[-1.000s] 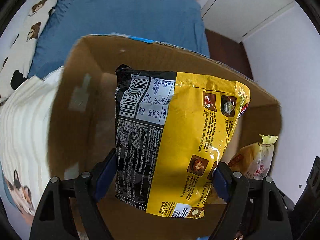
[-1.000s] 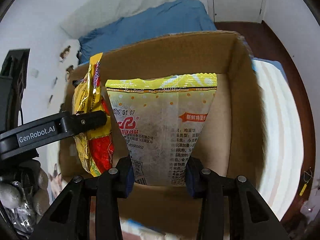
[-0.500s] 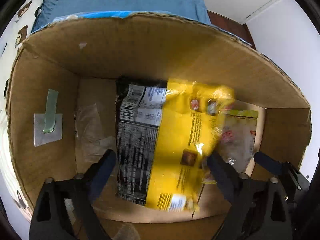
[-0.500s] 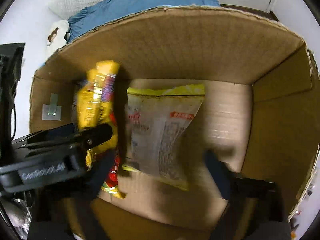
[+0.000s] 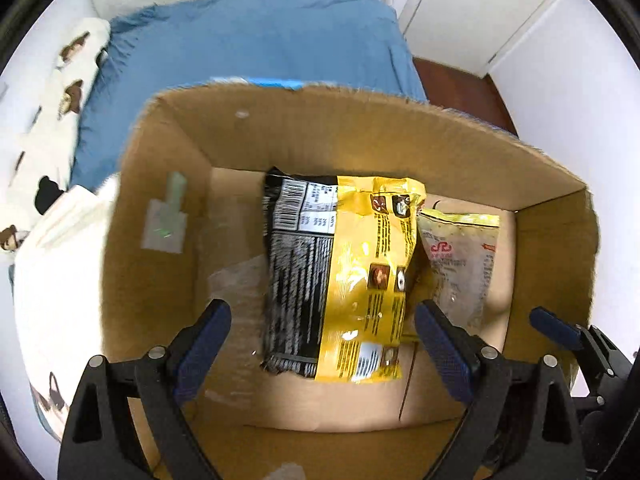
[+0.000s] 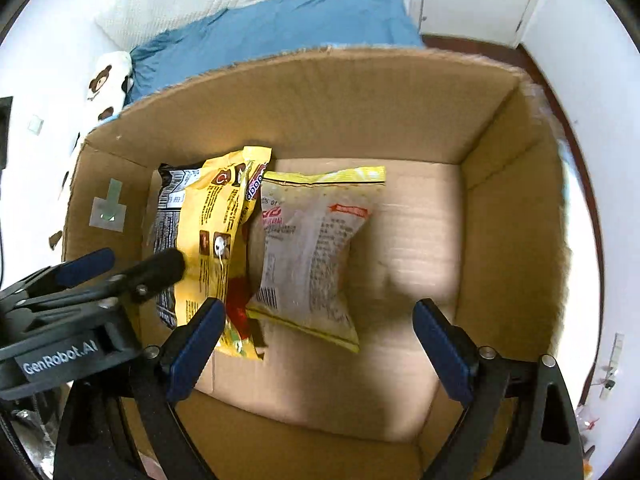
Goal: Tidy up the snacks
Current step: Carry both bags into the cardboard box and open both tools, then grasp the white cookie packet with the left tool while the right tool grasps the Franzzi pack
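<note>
Both the left gripper [image 5: 322, 326] and right gripper [image 6: 318, 320] point steeply downward, jaws wide, gripping nothing.

Blue bedding [image 5: 248, 48], white walls [image 5: 568, 60], dk wood floor [image 5: 452, 76]

Cardboard box [image 6: 512, 240]: open at the top; four upright walls bound all approach from the sides.

Yellow-and-black snack packet [image 5: 340, 272]: lies on the box floor, directly ahead between the spread jaws of the left gripper [image 5: 320, 336]; untouched.

Pale translucent snack packet [image 6: 312, 248]: ahead between the right gripper [image 6: 316, 332] jaws, toward the left-hand jaw, touching the yellow packet's edge.

Free floor: bare cardboard ahead of the right gripper's right-hand jaw, to the wall; narrower strip beyond the left gripper's left-hand jaw.

Neighbouring obstruction: left gripper beside the right gripper's left-hand jaw.
</note>
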